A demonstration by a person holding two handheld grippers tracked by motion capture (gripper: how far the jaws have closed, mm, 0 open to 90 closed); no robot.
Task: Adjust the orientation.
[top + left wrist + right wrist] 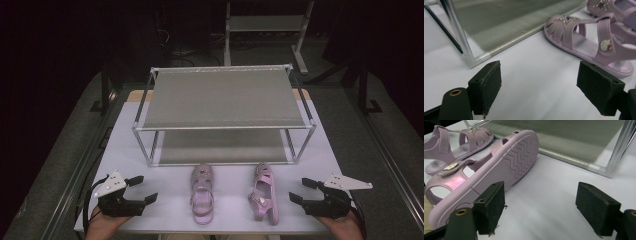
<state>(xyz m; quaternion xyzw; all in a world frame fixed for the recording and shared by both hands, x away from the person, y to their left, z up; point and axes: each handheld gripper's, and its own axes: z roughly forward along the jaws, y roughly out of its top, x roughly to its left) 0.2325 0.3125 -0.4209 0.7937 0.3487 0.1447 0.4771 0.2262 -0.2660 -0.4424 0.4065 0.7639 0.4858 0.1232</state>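
Observation:
Two pink sandals lie on the white table (230, 195) in front of a two-tier metal shoe rack (222, 97). The left sandal (202, 193) (584, 40) sits upright on its sole. The right sandal (263, 191) (491, 170) lies tipped on its side, its wavy sole facing my right gripper. My left gripper (142, 189) (546, 87) rests open at the table's near left, apart from the left sandal. My right gripper (301, 190) (546, 210) rests open at the near right, close beside the tipped sandal, touching nothing.
The rack's lower shelf (220, 146) is bare, and so is its top shelf. Its front legs (456, 27) (621, 145) stand just beyond each gripper. A second metal frame (265, 30) stands on the dark floor behind the table.

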